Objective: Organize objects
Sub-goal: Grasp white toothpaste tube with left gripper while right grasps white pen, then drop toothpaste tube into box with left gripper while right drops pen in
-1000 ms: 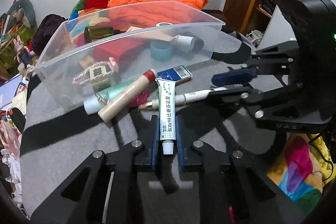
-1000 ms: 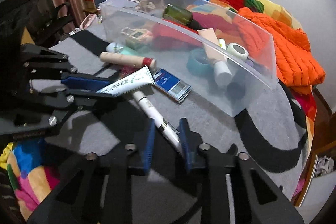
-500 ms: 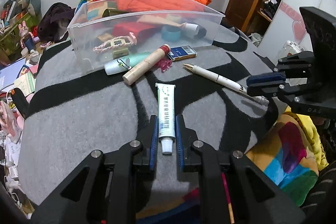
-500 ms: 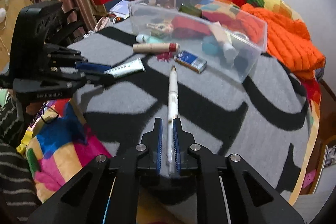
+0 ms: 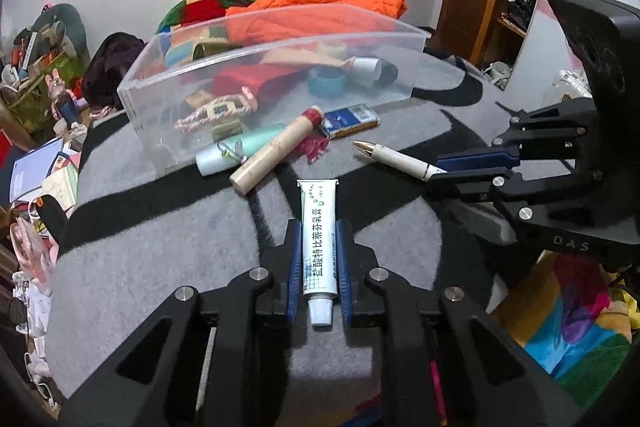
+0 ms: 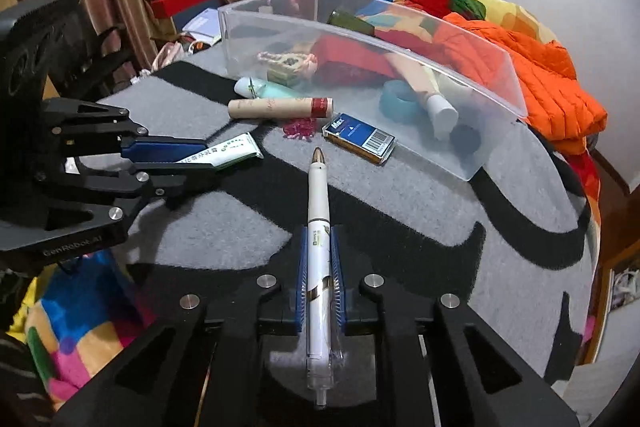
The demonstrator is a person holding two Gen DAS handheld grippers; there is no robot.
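Your left gripper (image 5: 319,269) pinches a white ointment tube (image 5: 319,243) between its blue pads, cap end toward the camera, crimped end pointing ahead, above the grey-and-black blanket (image 5: 160,235). Your right gripper (image 6: 319,281) clamps a white pen (image 6: 319,251) along its barrel, gold tip forward, clear end trailing back past the fingers.

Ahead of the left gripper, a beige cylinder with a red cap (image 5: 276,151) lies on the blanket, a mint-green bottle (image 5: 236,151) just beyond it, against the wall of the clear plastic bin (image 5: 280,47). A small pink trinket (image 5: 314,147) sits beside the red cap. Ahead and slightly right of the right gripper rests a blue carton with a barcode (image 6: 359,137), just short of the bin.

Inside the bin: a teal tape roll (image 5: 327,83), a beige tube with a white cap (image 6: 424,91), a braided pink-and-white item (image 5: 216,111), a dark green bottle (image 6: 352,21) and something red (image 5: 244,79).
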